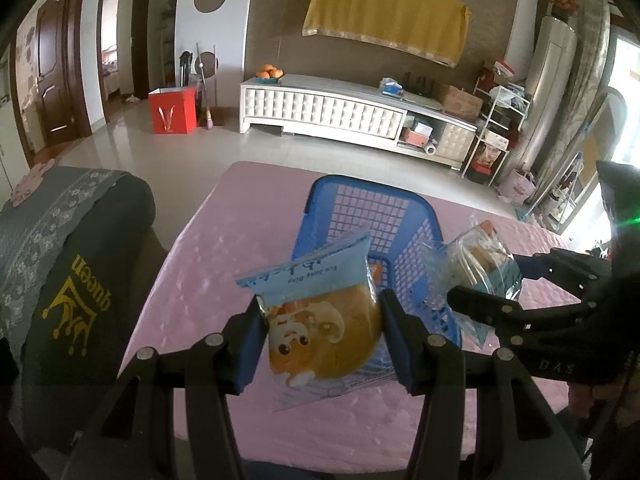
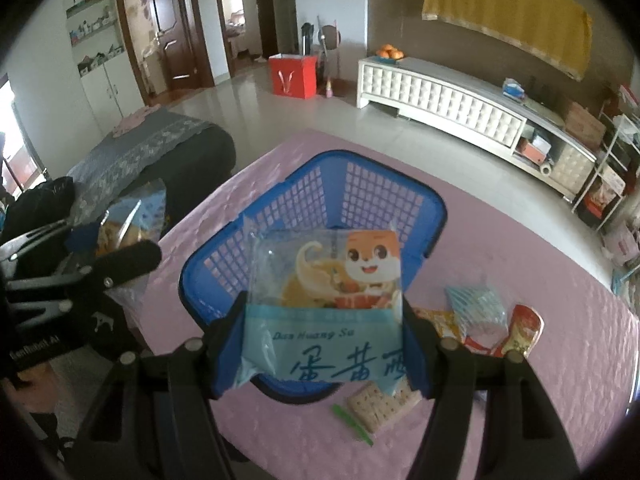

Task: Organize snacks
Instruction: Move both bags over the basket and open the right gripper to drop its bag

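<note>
Over the pink-clothed table (image 2: 560, 340), we see both grippers carrying one snack packet each. The left gripper (image 1: 320, 340) has its blue pads pressed against the two sides of a pastry packet (image 1: 320, 320) with a cartoon squirrel printed on it; the packet sits just in front of the blue basket (image 1: 372, 208), overlapping its near rim in the left wrist view. The right gripper (image 2: 324, 344) is clamped on a second packet (image 2: 324, 300) of the same kind, blue band with lettering towards the camera, held over the near rim of the basket (image 2: 320, 192). In the left wrist view that second packet (image 1: 480, 260) hangs at the basket's right side. We can see no snacks through the basket's mesh. On the cloth to the right of the basket lie a pale blue packet (image 2: 480, 308), a red and orange packet (image 2: 524, 332), a cracker packet (image 2: 376, 404) and a small green strip (image 2: 352, 424).
</note>
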### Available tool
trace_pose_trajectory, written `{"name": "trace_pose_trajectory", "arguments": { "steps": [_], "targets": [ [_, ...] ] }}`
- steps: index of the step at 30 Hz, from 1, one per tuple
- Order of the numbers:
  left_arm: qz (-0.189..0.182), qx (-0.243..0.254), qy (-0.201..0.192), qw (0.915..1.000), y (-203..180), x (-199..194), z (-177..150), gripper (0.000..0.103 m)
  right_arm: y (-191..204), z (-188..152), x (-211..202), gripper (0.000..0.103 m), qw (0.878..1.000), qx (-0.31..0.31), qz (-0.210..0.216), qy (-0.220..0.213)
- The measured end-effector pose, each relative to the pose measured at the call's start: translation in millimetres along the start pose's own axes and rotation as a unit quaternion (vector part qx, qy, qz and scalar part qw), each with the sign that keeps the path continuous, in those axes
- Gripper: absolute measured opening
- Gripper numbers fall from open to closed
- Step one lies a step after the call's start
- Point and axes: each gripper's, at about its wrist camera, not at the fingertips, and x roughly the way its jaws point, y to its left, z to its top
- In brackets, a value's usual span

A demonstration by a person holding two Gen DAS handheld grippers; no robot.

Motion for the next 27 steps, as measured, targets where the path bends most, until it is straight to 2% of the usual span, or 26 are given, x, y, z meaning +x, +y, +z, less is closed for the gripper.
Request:
{"name": "trace_pose_trajectory", "arguments": {
  "steps": [15,27],
  "targets": [
    [-0.009,-0.006,0.034,0.9994,7.6,43.8,-4.8,0.052,11.6,1.8,64.3,0.071,0.996,-0.047,0.003,0.071],
    [-0.01,-0.014,0.04,0.999,17.6,49.0,-7.5,0.052,18.0,-2.7,71.9,0.072,0.995,-0.066,-0.003,0.081]
  ]
}}
